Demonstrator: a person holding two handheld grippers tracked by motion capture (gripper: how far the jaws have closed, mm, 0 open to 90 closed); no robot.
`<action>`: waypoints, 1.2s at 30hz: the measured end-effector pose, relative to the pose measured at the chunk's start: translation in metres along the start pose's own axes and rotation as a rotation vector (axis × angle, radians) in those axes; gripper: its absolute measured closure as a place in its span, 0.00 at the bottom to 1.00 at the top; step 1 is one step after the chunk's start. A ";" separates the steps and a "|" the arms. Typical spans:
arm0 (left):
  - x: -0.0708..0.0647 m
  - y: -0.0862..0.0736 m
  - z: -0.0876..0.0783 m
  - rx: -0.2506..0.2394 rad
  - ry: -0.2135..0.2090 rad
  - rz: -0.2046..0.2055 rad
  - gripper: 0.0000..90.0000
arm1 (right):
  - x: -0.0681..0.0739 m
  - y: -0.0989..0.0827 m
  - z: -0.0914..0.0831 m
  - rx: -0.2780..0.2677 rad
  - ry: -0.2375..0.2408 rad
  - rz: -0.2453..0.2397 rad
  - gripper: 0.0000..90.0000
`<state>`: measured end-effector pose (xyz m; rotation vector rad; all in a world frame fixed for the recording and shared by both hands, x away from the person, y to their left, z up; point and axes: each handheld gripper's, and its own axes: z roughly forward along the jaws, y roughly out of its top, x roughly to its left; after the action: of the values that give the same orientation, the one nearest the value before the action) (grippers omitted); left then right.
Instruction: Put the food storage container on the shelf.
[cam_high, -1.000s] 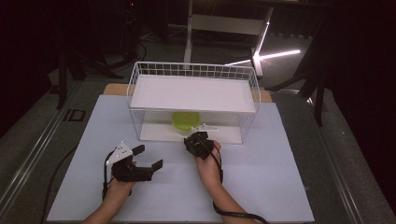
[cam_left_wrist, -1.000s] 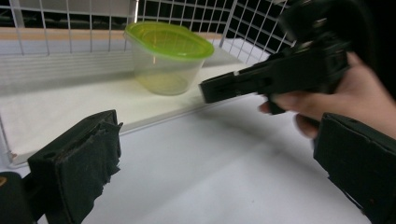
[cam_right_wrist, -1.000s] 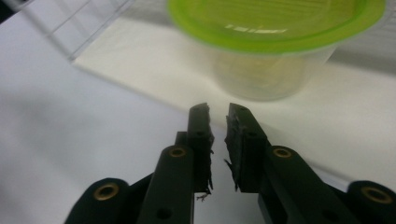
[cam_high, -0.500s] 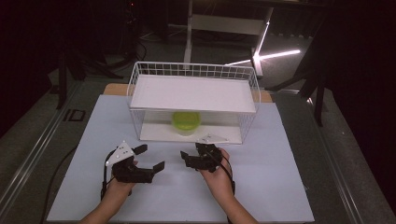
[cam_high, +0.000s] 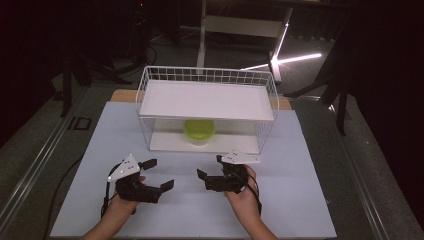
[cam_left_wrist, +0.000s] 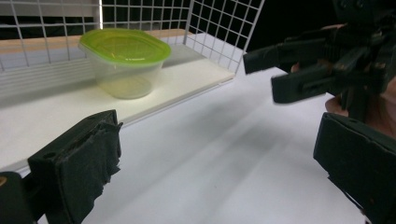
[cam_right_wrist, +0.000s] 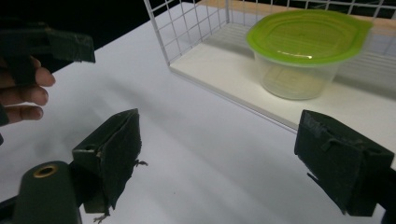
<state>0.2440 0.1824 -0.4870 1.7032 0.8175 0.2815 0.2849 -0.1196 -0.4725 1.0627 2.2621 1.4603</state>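
Sitting inside the white wire rack, a seemingly translucent green-lidded tub.

The right claw has drawn back from the wire rack toward the person and turned leftward, jaws apart.

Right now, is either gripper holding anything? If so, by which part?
Nothing is held. The left gripper and right gripper are both open over the white table, jaws apart and empty. The green-lidded container sits untouched on the wire rack's lower shelf.
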 end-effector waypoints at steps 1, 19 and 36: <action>0.000 -0.001 -0.001 0.003 0.001 0.002 0.02 | 0.000 -0.001 -0.003 -0.004 -0.002 -0.001 0.16; -0.002 -0.016 -0.023 0.017 -0.024 0.040 0.02 | -0.020 -0.032 -0.051 -0.015 0.017 -0.039 0.17; 0.006 -0.035 -0.032 0.055 0.003 0.036 0.02 | -0.037 -0.065 -0.076 0.018 0.016 -0.016 0.16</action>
<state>0.2168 0.2138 -0.5114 1.7711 0.8035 0.2886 0.2402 -0.2127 -0.4993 1.0395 2.2936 1.4502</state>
